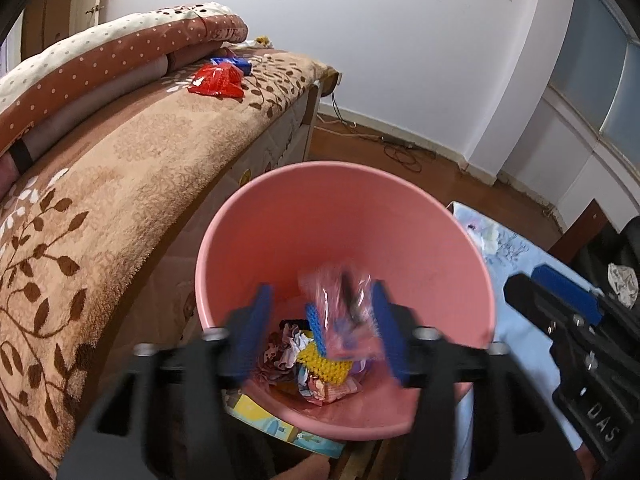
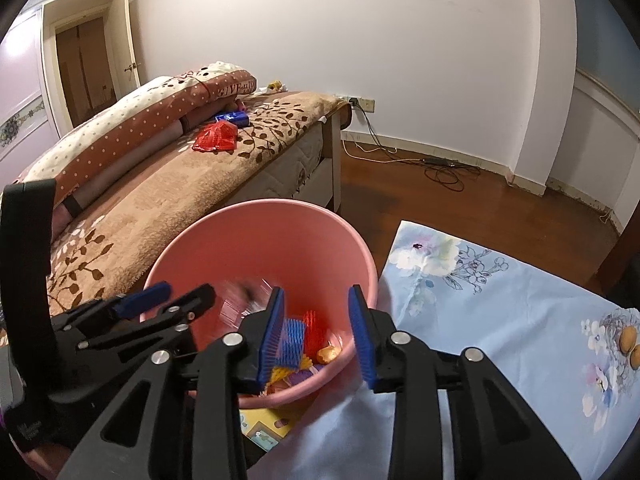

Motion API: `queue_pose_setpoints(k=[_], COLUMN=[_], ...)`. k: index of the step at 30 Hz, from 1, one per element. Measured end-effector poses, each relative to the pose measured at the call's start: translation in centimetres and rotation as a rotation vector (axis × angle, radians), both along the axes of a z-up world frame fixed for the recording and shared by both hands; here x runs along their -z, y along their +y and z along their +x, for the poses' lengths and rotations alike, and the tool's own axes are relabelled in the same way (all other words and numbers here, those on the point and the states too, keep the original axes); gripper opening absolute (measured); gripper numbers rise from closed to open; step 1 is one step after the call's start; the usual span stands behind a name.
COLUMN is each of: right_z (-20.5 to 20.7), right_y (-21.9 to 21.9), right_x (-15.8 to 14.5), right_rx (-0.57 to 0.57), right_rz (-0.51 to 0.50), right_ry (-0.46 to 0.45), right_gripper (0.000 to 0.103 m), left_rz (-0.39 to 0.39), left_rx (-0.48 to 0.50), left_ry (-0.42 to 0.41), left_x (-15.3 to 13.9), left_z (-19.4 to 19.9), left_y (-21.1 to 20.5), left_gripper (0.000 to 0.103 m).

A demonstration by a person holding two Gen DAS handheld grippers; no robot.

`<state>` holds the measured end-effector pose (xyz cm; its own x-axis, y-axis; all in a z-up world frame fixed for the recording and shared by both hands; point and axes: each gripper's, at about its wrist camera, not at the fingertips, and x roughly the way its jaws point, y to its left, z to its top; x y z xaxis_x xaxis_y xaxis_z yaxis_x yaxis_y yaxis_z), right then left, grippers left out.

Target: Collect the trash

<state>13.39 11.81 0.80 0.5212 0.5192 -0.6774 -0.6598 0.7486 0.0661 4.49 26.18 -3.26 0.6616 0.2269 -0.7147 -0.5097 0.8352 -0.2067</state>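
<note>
Left gripper (image 1: 322,332) is spread wide right over the pink bin (image 1: 460,248), and a clear pinkish wrapper (image 1: 340,300) sits blurred between the pads, not pinched by either as far as I can tell, so it looks like it's dropping in. Right gripper (image 2: 316,332) hangs partway open just to the right, over the near rim of the same bin, nothing in it. Bottom of the bin already has a heap of crumpled scraps (image 1: 312,364).

Further out, on the brown leafy blanket (image 1: 120,200) of the bed to the left, a red wrapper (image 1: 218,80) lies at the far end with a blue packet (image 1: 240,65) just behind it. I'd guess those are next. Both look like thin crinkly film: basically weightless, floppy, a bit slick. Best bet is pinching a raised fold or puckered edge rather than the flat middle, and not digging into the plush fabric underneath.
</note>
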Motion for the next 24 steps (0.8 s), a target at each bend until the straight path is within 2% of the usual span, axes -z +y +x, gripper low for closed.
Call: queue_pose_setpoints(k=[11, 16, 19, 24], right_z=[-2.6, -3.5, -3.9, -4.4], right_y=[-3.1, -4.3, -5.1, -5.9], right_x=[-1.2, -1.5, -1.5, -1.8], right_rx=[0.006, 0.02, 0.034, 0.05], right_rz=[0.023, 0.035, 0.042, 0.057], right_ry=[-0.055, -0.058, -0.059, -0.064], right_gripper=[0.047, 0.049, 0.055, 0.056], left_rz=[0.049, 0.071, 0.089, 0.115], left_rx=[-0.003, 0.007, 0.02, 0.04], left_ry=[-0.037, -0.053, -0.057, -0.061], left_x=[-2.1, -3.2, -3.7, -4.2], left_z=[-1.1, -1.9, -2.2, -2.7], left_y=[-1.7, -2.9, -3.7, -5.0], left_gripper=[0.057, 0.057, 0.057, 0.057])
